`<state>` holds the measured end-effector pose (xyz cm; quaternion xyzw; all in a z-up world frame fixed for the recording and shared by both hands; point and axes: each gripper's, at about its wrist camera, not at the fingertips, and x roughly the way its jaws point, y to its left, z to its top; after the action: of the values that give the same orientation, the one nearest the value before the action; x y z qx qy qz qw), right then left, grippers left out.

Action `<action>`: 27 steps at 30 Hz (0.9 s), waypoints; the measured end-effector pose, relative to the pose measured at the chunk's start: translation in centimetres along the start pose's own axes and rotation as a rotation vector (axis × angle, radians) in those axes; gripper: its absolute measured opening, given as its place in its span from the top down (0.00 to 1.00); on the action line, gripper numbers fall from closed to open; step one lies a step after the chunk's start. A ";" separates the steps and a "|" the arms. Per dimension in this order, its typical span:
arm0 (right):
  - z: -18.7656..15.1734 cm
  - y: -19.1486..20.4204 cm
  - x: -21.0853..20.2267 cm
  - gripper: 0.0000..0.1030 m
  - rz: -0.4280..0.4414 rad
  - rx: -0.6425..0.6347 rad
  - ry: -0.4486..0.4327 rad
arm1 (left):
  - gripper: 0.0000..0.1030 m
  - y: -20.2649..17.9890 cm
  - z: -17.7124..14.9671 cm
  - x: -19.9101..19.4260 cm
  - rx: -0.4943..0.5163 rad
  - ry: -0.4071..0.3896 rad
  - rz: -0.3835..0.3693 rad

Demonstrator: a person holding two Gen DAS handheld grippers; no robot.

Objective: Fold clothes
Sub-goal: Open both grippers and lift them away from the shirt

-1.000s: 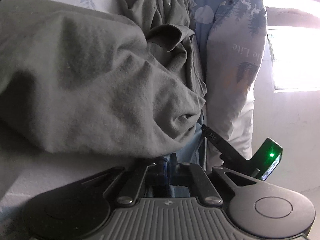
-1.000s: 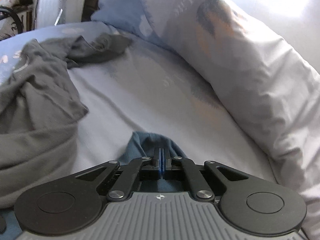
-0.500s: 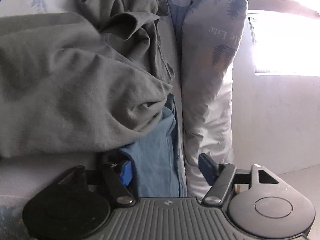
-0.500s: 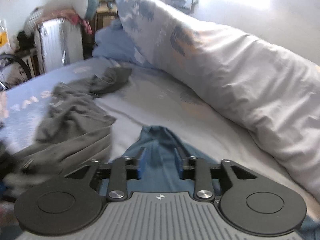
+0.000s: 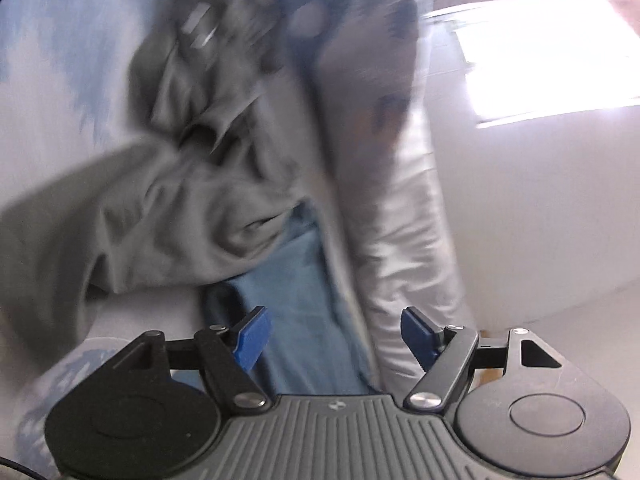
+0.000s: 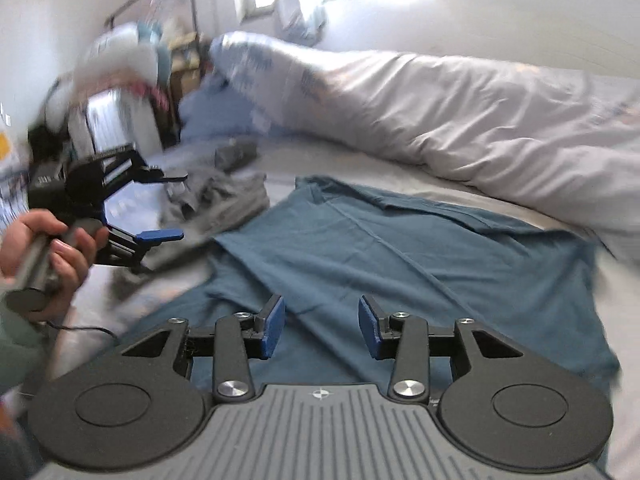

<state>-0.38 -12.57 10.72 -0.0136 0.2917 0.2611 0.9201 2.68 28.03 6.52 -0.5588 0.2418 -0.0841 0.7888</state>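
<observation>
Shirt [image 6: 420,256] lies spread flat under the right claw [image 6: 322,326], ready to fold; both claws just opened, empty, left claw [image 5: 334,336] too.

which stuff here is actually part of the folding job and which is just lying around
Part of the job:
- blue shirt, spread on the bed
- grey clothes, crumpled beside it
- left claw, open, empty
- right claw, jaws just opened, empty

Lying about:
- duvet
- blue pillow
- clutter by the wall

Bed [image 6: 352,168]; blue shirt [image 6: 420,256] flat; grey clothes [image 6: 224,196]; duvet [image 6: 480,120].
</observation>
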 end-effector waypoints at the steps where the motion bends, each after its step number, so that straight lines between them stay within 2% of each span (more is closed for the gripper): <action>1: -0.3 0.1 -2.1 0.59 0.004 0.028 -0.016 | 0.31 -0.7 -0.2 -1.5 0.031 -0.013 -0.014; 4: -0.4 0.3 -8.4 0.57 0.032 0.082 -0.069 | 0.31 -2.8 -1.3 -7.1 0.159 -0.054 -0.022; 6: -0.3 0.5 -12.7 0.50 0.058 0.090 -0.133 | 0.28 -3.7 -2.0 -10.5 0.220 -0.081 0.006; 8: 0.1 0.6 -16.6 0.46 0.082 0.106 -0.202 | 0.28 -4.1 -3.0 -13.8 0.234 -0.092 0.026; 12: 0.6 1.3 -23.1 0.46 0.131 0.144 -0.309 | 0.28 -5.7 -5.0 -19.9 0.267 -0.110 0.078; 15: 0.8 1.7 -28.6 0.45 0.188 0.177 -0.400 | 0.28 -8.1 -6.5 -24.5 0.329 -0.126 0.078; 18: 0.6 2.8 -34.4 0.40 0.188 0.191 -0.496 | 0.28 -10.7 -7.9 -28.7 0.386 -0.151 0.051; 21: 0.2 3.6 -38.6 0.34 0.207 0.204 -0.565 | 0.20 -11.9 -8.9 -31.0 0.413 -0.170 0.013; 23: -0.5 4.3 -39.9 0.29 0.188 0.183 -0.589 | 0.20 -11.5 -9.8 -31.2 0.430 -0.175 0.014; 27: -2.3 5.9 -38.5 0.29 0.165 0.174 -0.555 | 0.22 -7.3 -12.0 -28.7 0.416 -0.129 0.093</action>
<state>-31.13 -26.09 30.49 0.1611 0.0506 0.3025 0.9381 -26.92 26.92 18.38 -0.3763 0.1939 -0.0597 0.9040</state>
